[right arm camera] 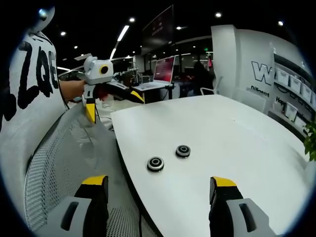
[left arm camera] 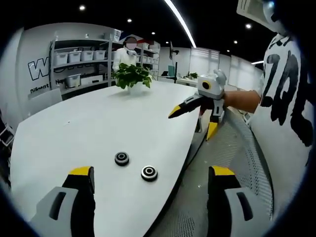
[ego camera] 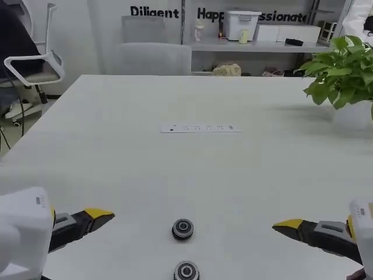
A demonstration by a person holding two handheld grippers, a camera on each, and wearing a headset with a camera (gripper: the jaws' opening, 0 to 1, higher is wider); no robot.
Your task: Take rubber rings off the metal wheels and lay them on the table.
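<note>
**On the table [ego camera: 250, 169]**

A wheel [ego camera: 183, 229] lies near the front edge, and a second wheel [ego camera: 186, 271] lies just in front of it, apart. The left gripper [ego camera: 100, 216] and right gripper [ego camera: 287, 224] flank them, pointing inward and touching neither. A plant [ego camera: 341, 73] stands far right.

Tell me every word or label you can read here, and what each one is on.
"Diligent": black letters on the white back wall.
"Happ" and "ssionate": same wall, middle hidden by a white lidded bin.
Big black letters on the person's white shirt: cut off, unreadable.
Marks on the flat white power strip: too small.
</note>
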